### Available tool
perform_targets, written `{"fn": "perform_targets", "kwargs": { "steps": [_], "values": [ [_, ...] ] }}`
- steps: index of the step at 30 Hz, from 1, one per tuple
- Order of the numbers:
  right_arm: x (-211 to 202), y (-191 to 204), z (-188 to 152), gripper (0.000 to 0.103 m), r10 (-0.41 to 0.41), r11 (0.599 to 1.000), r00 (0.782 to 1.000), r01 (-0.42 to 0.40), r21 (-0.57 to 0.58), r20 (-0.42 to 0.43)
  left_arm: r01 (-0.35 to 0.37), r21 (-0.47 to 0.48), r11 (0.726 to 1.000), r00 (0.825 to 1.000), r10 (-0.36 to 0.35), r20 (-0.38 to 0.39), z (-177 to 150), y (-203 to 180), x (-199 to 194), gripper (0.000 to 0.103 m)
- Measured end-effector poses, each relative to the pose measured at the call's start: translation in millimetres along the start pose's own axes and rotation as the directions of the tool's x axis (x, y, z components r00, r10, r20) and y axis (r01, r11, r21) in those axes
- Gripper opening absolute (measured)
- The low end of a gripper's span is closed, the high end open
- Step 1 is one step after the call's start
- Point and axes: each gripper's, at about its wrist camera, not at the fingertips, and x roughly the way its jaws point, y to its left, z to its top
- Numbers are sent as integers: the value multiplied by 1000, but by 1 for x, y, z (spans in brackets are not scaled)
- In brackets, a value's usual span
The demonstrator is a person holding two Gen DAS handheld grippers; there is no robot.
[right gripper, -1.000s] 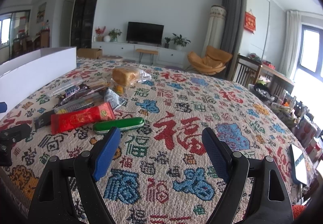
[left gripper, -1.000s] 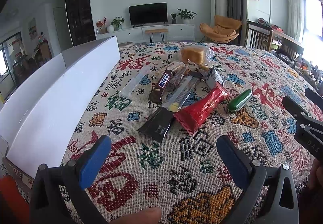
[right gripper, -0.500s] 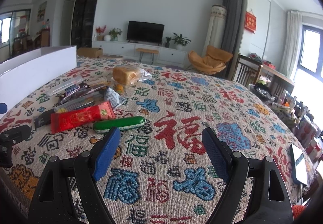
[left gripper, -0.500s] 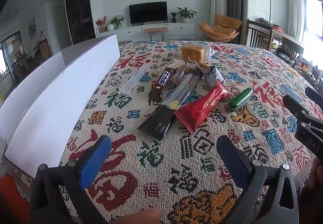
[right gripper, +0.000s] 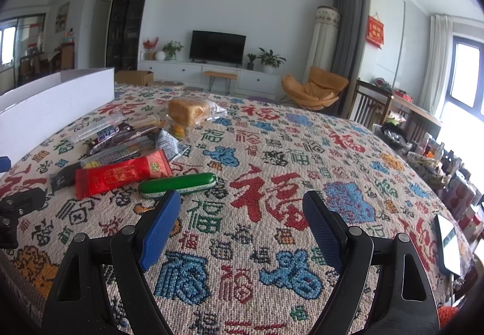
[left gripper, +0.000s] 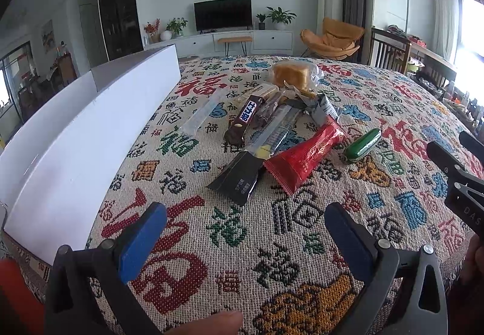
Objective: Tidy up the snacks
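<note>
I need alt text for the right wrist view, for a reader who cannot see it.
An open hand-held gripper hovers above a patterned tablecloth. Ahead to its left lie a green sausage-shaped snack, a red packet, other wrapped snacks and bagged bread, beside a white box.

this was a home living room: a television (right gripper: 217, 45) stood on a low white cabinet (right gripper: 208, 74) with potted plants (right gripper: 270, 58), an orange lounge chair (right gripper: 314, 88) sat by grey curtains (right gripper: 348, 32), and a patterned tablecloth (right gripper: 272, 183) covered the table.
</note>
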Motion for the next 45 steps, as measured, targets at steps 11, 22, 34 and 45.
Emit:
{"fn": "perform_targets", "kwargs": {
  "steps": [11, 22, 34, 45],
  "values": [
    [2, -1, -1, 85, 5, 1000, 1000, -5, 3, -14, -16, 12, 1000, 1000, 16, -13, 3, 0, 3, 103],
    [25, -16, -9, 85, 108, 990, 983, -92, 111, -150, -20, -21, 1000, 995, 17, -103, 2, 17, 18, 103],
    [61, 23, -13, 85, 272, 958, 872, -287, 23, -407, 26, -59, 998, 962, -41, -268, -2, 33, 48, 103],
    [137, 3, 12, 87, 270, 960, 873, -277, 44, -407, 28, 79, 997, 965, -6, -263, -9, 3, 39, 103]
  ]
}}
